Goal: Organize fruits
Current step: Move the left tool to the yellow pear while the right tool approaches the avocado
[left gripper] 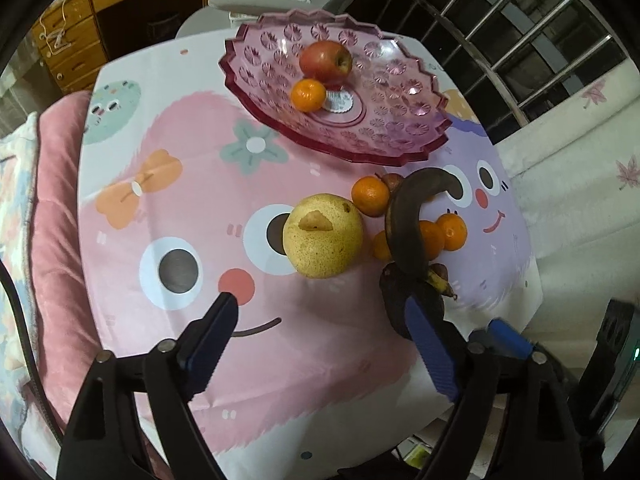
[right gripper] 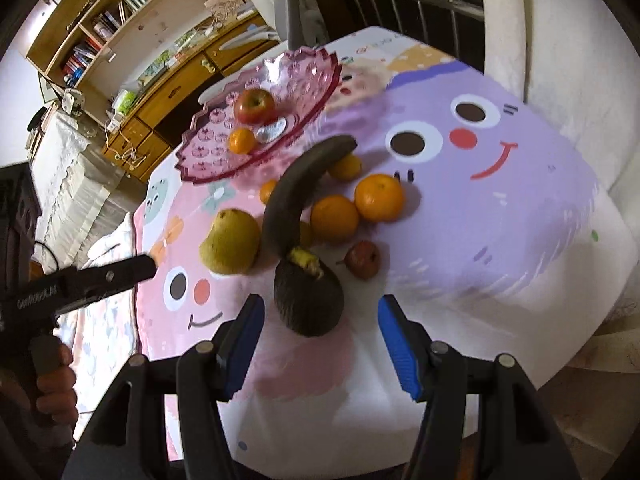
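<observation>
Currently I am holding both grippers spread, gripping nothing: right gripper (right gripper: 320, 344) hovering over the blackened bananas (right gripper: 308, 296) near the table's (right gripper: 520, 240) front edge; left gripper (left gripper: 324, 336) beside the pear (left gripper: 324, 236).

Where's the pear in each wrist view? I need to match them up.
Left wrist: pear sits centre frame on the pink cloth, left of the dark bananas.
Right wrist: pear sits left of centre, again left of the bananas.
Shared landmark: pink dish holding an apple and an orange, beyond the pear.
</observation>
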The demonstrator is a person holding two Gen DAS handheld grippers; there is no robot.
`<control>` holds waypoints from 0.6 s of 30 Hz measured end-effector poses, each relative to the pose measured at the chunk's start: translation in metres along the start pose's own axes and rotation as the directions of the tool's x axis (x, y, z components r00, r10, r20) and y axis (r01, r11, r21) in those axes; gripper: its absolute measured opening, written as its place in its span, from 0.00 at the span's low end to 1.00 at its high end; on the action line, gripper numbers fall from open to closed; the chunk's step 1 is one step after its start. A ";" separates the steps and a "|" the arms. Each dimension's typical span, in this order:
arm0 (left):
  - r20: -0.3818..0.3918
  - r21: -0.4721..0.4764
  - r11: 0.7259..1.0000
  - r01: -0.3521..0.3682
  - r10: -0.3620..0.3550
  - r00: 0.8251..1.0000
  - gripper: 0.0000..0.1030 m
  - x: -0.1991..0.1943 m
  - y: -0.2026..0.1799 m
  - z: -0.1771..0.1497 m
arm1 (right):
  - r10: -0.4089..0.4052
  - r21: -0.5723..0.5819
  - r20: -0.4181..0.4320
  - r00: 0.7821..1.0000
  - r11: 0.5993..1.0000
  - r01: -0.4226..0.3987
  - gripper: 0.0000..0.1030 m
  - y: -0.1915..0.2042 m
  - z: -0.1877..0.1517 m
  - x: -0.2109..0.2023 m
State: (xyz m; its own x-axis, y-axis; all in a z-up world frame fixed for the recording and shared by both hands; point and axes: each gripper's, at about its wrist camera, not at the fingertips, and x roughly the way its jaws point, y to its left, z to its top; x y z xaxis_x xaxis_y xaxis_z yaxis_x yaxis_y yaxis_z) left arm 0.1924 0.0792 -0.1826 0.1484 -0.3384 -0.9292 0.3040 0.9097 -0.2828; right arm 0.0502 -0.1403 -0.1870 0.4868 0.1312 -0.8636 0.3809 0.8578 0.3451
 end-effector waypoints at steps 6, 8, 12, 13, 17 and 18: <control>-0.049 -0.031 1.000 -0.001 -0.001 0.999 0.85 0.032 0.005 0.013 | 0.029 -0.026 -0.092 0.995 0.999 -0.031 0.58 0.005 -0.004 0.028; -0.057 -0.044 0.999 0.000 -0.003 0.998 0.88 0.042 0.008 0.015 | 0.034 -0.049 -0.123 0.992 0.998 -0.040 0.58 0.005 -0.003 0.039; -0.070 -0.084 0.996 0.015 -0.021 0.997 0.88 0.063 0.012 0.021 | 0.034 -0.086 -0.174 0.984 0.995 -0.050 0.58 0.008 -0.004 0.057; -0.072 -0.089 0.996 0.016 -0.022 0.997 0.88 0.067 0.013 0.023 | 0.032 -0.098 -0.182 0.983 0.994 -0.050 0.58 0.008 -0.004 0.060; -0.074 -0.112 0.994 0.018 -0.026 0.997 0.88 0.082 0.014 0.029 | 0.010 -0.158 -0.203 0.979 0.987 -0.043 0.58 0.013 -0.002 0.073; -0.074 -0.120 0.993 0.019 -0.028 0.997 0.88 0.085 0.014 0.030 | 0.006 -0.166 -0.206 0.978 0.985 -0.041 0.58 0.014 -0.001 0.075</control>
State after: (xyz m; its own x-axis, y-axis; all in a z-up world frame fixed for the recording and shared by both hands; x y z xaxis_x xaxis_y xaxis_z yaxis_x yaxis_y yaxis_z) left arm 0.2380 0.0559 -0.2586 0.0698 -0.3451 -0.9360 0.1921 0.9254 -0.3268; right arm 0.0911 -0.1180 -0.2474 0.3163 0.2360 -0.9188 0.2249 0.9223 0.3143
